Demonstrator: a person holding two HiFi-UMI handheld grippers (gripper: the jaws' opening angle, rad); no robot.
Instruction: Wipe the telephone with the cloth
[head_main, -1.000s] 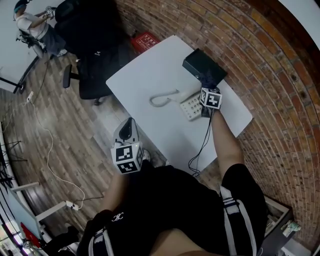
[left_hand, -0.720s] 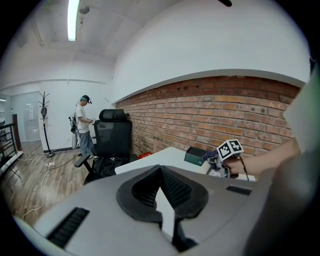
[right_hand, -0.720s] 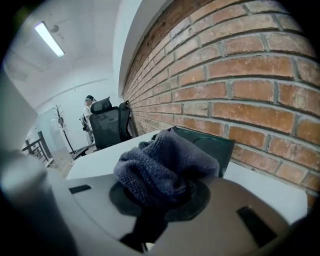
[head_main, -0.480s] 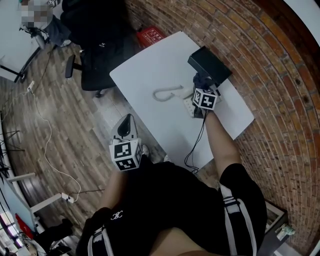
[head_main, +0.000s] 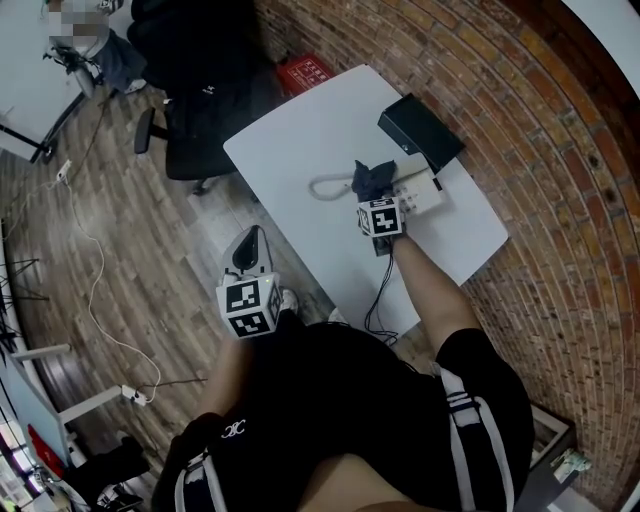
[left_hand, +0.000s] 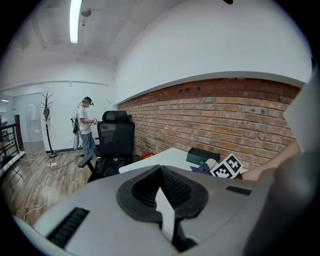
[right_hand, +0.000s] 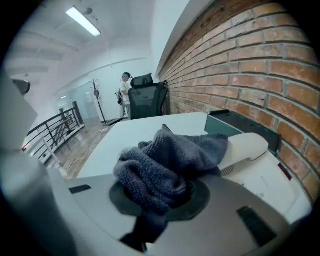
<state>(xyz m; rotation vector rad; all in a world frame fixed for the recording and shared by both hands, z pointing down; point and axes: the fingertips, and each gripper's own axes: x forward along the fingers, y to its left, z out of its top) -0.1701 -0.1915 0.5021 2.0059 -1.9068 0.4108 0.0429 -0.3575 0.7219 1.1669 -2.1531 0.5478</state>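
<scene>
A cream telephone (head_main: 420, 194) lies on the white table (head_main: 300, 140) near the brick wall, its coiled cord (head_main: 325, 188) trailing left. My right gripper (head_main: 375, 194) is shut on a dark blue cloth (head_main: 372, 178), which rests at the phone's left end. In the right gripper view the bunched cloth (right_hand: 167, 162) fills the jaws and touches the handset (right_hand: 245, 147); the phone's base (right_hand: 272, 177) lies to the right. My left gripper (head_main: 254, 245) hangs off the table's near edge, shut with nothing in it; its pads (left_hand: 150, 187) meet.
A black box (head_main: 420, 132) sits behind the phone against the brick wall. A black office chair (head_main: 195, 110) stands left of the table, with a red item (head_main: 305, 72) on the floor. A black cable (head_main: 385, 300) hangs over the near edge. A person (left_hand: 86, 126) stands far off.
My right gripper has drawn the cloth leftward and toward me across the telephone, from near the black box to the phone's left end. The left gripper has barely moved.
</scene>
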